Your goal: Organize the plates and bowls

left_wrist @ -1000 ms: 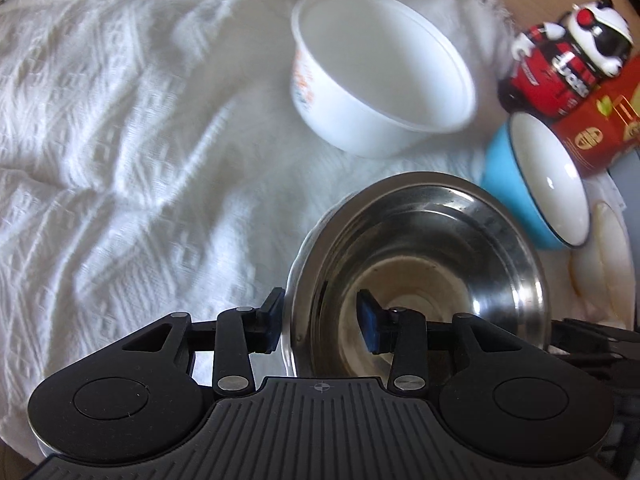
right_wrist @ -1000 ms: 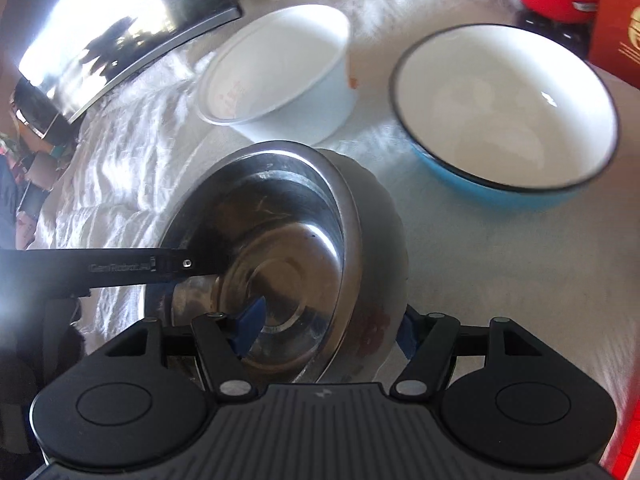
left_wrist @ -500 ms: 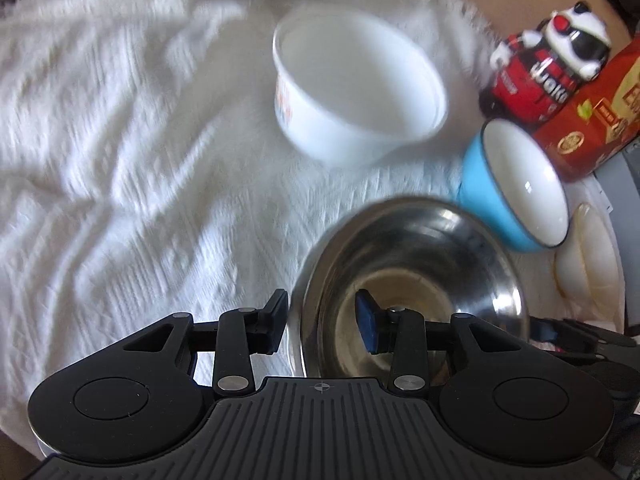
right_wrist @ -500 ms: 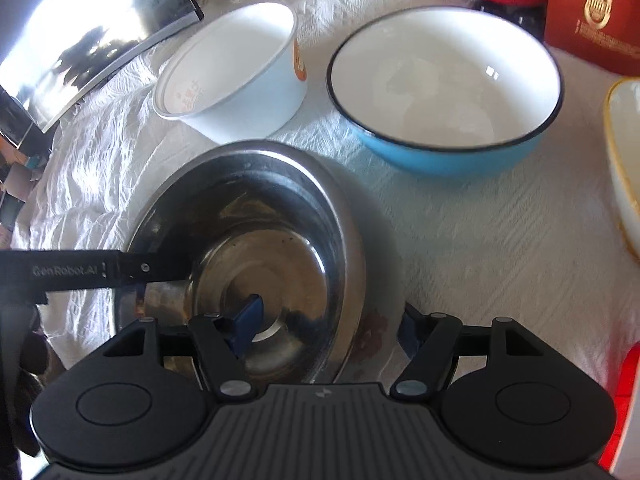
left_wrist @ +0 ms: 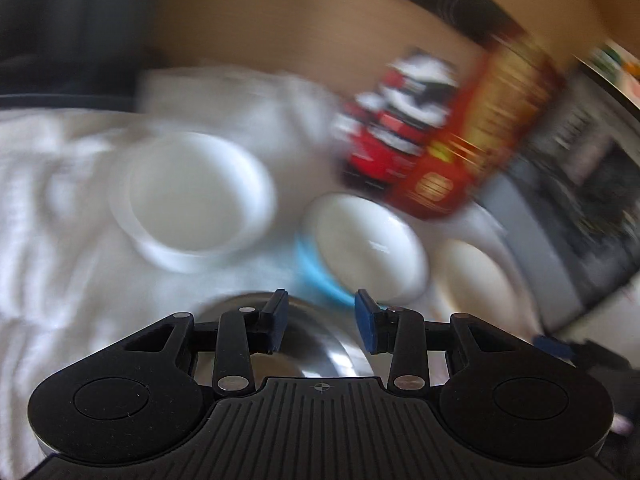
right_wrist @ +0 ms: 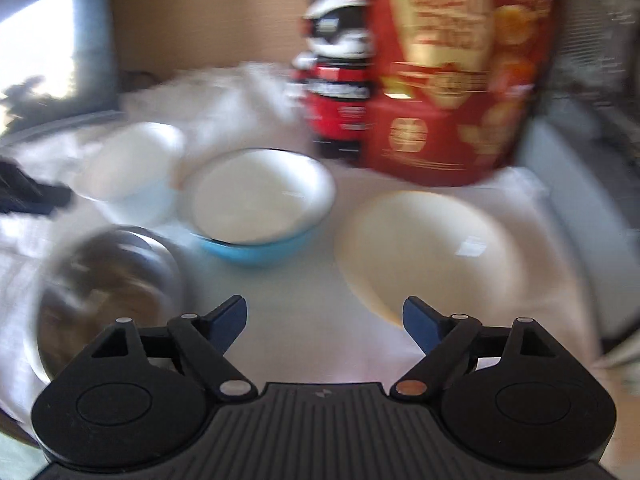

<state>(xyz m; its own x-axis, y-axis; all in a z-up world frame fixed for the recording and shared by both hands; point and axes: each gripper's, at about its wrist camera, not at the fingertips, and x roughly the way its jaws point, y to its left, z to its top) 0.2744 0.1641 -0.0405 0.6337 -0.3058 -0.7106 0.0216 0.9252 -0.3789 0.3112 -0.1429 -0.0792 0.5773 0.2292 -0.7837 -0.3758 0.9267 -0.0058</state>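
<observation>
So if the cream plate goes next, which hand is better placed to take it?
Probably the right. The right tongs are opening with nothing between them, and the cream plate lies just ahead of them. The left tongs sit over the steel bowl, with the blue bowl between them and the plate.

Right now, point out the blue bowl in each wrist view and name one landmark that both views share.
Left wrist view: the blue bowl sits right of centre, just above the fingertips, below the red box.
Right wrist view: the blue bowl sits left of centre, between the steel bowl and the cream plate.
Shared landmark: the red box, standing behind the blue bowl in both.
</observation>
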